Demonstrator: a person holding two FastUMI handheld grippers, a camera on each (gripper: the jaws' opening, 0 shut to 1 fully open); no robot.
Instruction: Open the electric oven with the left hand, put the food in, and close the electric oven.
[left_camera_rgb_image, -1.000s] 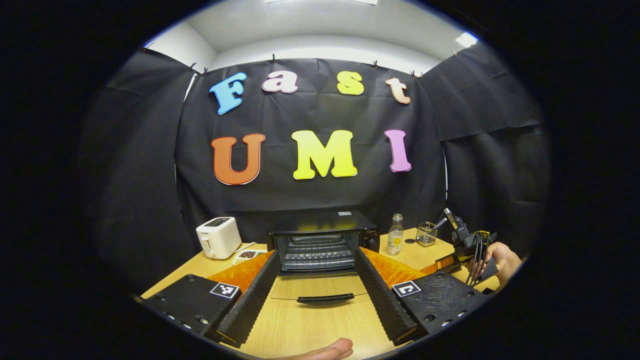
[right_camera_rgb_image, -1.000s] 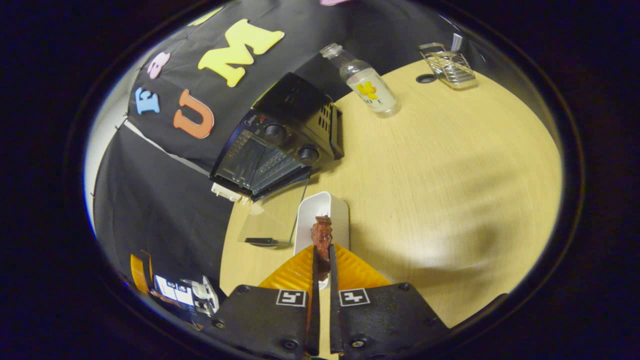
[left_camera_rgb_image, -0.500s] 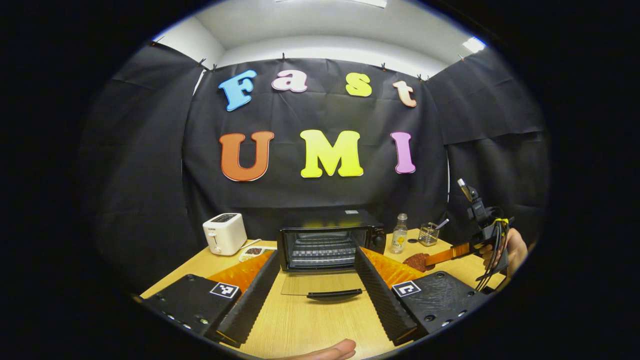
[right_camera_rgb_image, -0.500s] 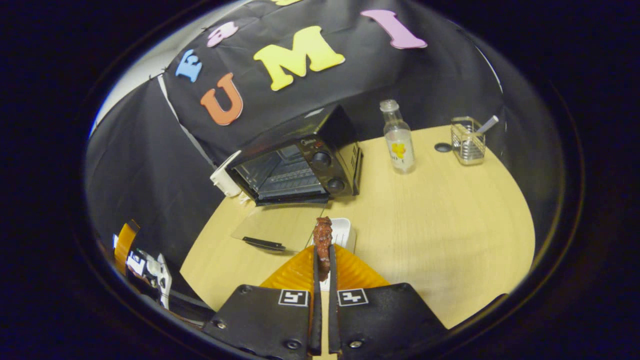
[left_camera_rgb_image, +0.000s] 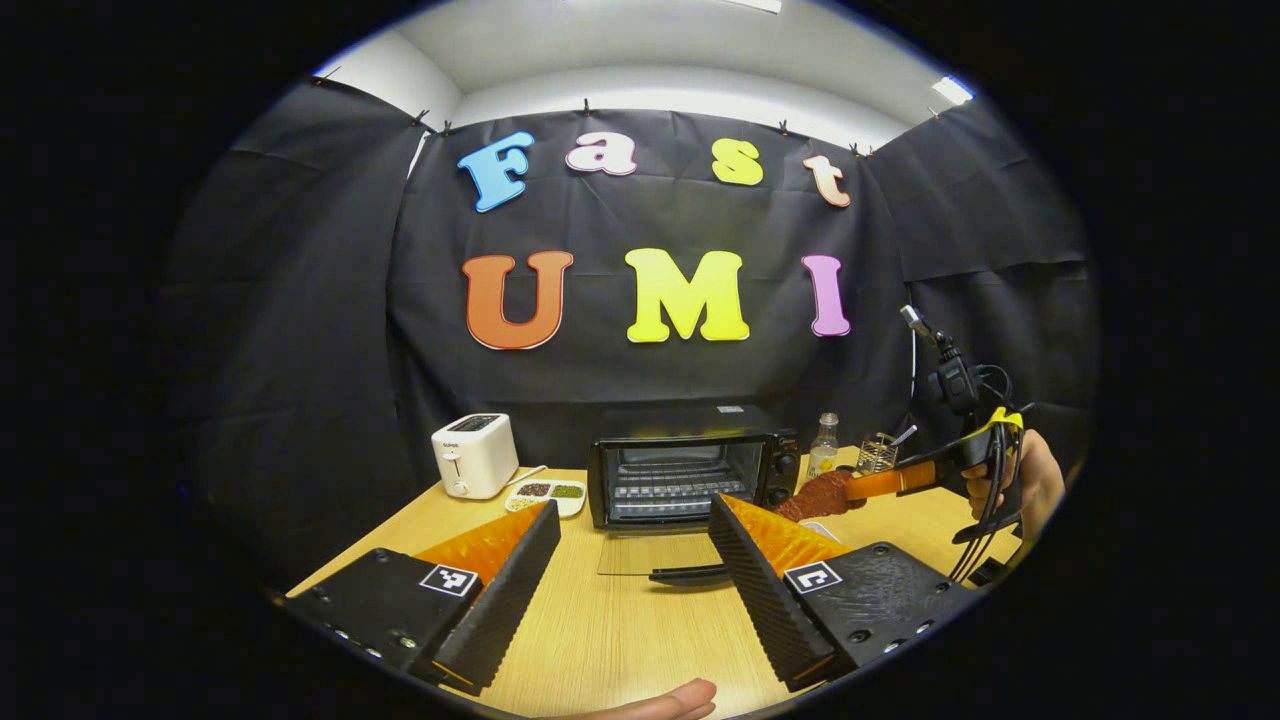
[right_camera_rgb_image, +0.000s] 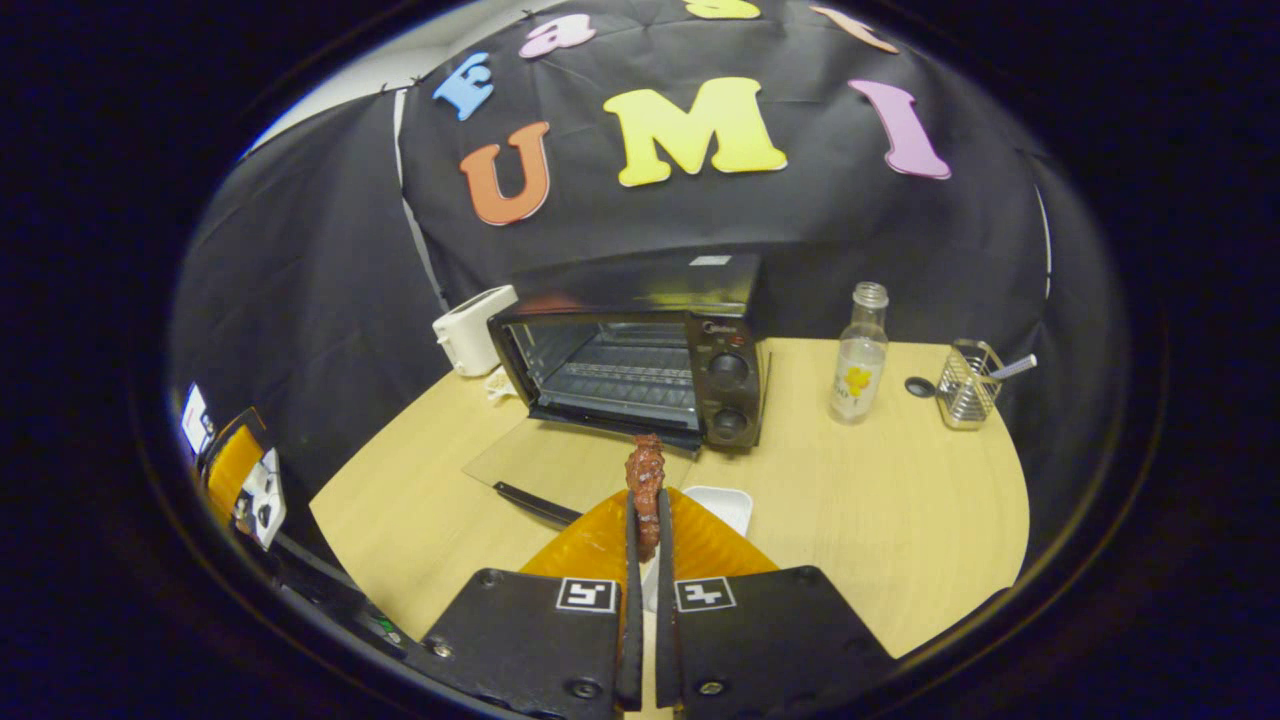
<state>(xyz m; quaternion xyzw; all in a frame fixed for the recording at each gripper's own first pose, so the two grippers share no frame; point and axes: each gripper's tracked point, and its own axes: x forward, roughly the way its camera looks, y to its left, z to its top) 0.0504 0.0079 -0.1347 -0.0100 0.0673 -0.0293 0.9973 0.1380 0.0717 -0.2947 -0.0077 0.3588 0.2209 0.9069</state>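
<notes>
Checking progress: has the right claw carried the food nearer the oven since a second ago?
Yes. The right claw brought the food from over the white dish toward the open oven.

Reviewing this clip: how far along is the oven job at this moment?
Done: the oven is open, its glass door lying flat on the table. In hand: the right gripper is shut on the food, held in the air just in front of the door; the left gripper is open, holding nothing. Left: set the food on the rack and close the door.
</notes>
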